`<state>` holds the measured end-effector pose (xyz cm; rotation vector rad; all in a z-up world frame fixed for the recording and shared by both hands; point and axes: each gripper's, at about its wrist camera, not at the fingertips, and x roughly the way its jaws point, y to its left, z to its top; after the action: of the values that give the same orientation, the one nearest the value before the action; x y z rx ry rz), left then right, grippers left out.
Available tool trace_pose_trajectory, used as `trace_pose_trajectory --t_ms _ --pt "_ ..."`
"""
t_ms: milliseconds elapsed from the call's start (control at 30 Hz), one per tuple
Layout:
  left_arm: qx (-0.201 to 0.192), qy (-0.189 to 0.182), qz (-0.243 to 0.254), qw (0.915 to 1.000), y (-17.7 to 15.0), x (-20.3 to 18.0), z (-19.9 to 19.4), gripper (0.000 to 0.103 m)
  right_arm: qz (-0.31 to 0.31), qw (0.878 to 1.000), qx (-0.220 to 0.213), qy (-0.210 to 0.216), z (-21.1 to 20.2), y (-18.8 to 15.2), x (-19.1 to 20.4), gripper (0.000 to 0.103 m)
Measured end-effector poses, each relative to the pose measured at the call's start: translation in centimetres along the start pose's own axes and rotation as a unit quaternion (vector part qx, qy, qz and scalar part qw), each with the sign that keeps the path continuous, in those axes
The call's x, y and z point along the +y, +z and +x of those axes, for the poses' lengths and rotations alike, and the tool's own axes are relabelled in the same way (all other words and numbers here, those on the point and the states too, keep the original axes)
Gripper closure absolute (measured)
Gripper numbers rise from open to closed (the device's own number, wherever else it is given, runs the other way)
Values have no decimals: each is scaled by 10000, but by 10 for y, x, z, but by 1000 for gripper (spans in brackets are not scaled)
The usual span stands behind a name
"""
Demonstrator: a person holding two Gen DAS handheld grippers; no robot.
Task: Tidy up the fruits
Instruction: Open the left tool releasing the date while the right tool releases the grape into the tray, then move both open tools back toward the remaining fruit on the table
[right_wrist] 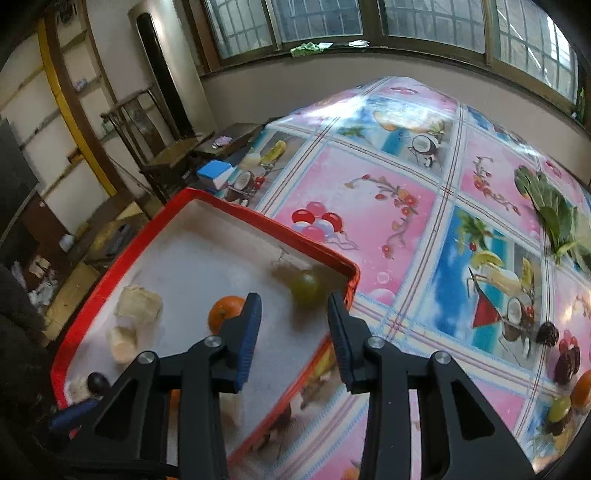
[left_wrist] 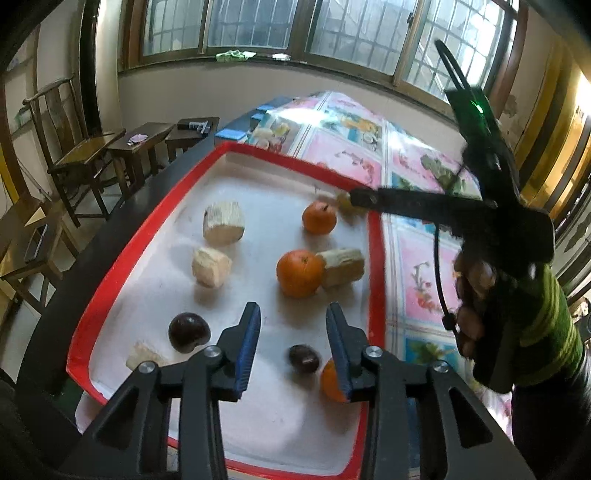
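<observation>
Fruit-print tablecloth [right_wrist: 388, 206] — red-rimmed tray [left_wrist: 376, 258], barred windows [left_wrist: 251, 22]

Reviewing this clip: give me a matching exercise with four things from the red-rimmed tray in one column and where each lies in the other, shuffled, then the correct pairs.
Things:
1. green fruit
2. large orange
3. small dark fruit
4. large dark fruit

Places:
A. touching a pale cut chunk
B. far right corner of the tray
C. near left part, beside a pale piece
D. seen between the left gripper fingers, next to a partly hidden orange

Pairs: 1-B, 2-A, 3-D, 4-C
</observation>
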<state>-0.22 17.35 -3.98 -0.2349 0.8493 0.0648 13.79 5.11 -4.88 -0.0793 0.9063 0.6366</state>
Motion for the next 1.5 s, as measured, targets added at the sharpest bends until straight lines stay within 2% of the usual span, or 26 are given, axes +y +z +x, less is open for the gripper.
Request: trace_pose_trajectory --t_ms 67,167,233,433,833,1067,1400,1500 --pt "-10 -1 22 10000 1 -6 -2 66 0 9998 -18 -177 -10 -5 -4 64" --pt "-121 -13 33 9999 2 -9 -10 66 110 9999 -94 -77 -24 -12 -11 64" --pt "-111 -13 50 9999 3 -13 -10 63 94 9998 -110 -108 -32 -16 -13 64" --pt "-137 -76 271 9995 1 -38 -17 63 182 9993 -253 -196 -65 -33 -31 64" --pt "-43 -606 951 9936 -7 -126 -18 62 809 9932 -462 -705 -142 -101 -107 64" --pt "-46 -746 1318 9885 -12 -170 -19 62 1190 9860 -569 -1022 -180 -137 -149 64" --pt "-64 -782 1596 9841 -8 -207 -13 61 1475 9794 -646 -1220 -202 -154 -182 64" --pt "-83 -834 1620 9832 -5 -211 -10 58 1480 9776 -746 -1296 -207 -150 -189 64"
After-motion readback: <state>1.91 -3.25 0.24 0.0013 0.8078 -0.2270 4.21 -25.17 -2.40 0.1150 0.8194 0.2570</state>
